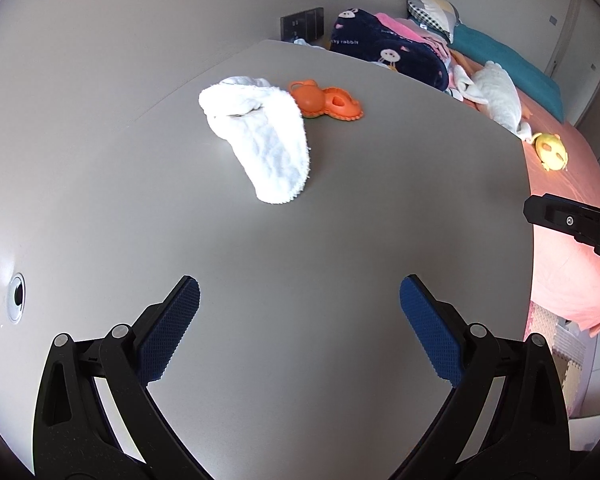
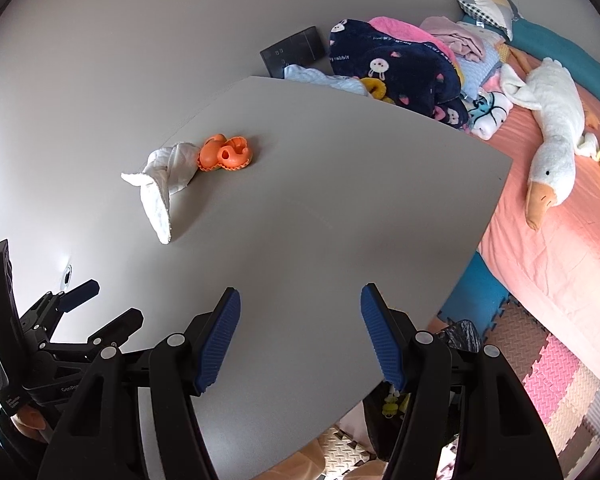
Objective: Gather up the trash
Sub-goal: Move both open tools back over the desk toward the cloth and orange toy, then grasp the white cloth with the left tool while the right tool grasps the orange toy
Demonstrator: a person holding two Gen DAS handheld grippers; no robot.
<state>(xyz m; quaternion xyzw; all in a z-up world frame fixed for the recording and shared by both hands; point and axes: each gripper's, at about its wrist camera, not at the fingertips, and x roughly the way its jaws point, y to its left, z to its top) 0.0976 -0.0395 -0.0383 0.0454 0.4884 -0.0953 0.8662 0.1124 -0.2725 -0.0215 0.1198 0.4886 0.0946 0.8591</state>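
Grommet: at my far left I see a round cable hole set in the desk, beside the left gripper.
Left gripper: my left gripper hangs over the near part of the desk, its blue pads spread wide with nothing between them.
White cloth: a crumpled white cloth lies on the desk ahead of the left gripper, with bare desk between the two.
Orange toy: an orange plastic toy sits just right of the cloth's far end, touching it.
Right gripper: my right gripper is over the desk's near right corner, pads parted and holding nothing; in the left view only its black tip shows at the right edge.
Right view only: I see the left gripper from the side at the lower left, a black bag below the desk edge, a plush goose on the bed, and foam floor mats.
Both views: a navy rabbit-print blanket is heaped behind the desk's far edge, and a yellow plush toy lies on the bed.
Surface: the desk is plain matte grey.
Room: grey wall with a dark switch panel; the bed with its pink sheet runs along the desk's right side.
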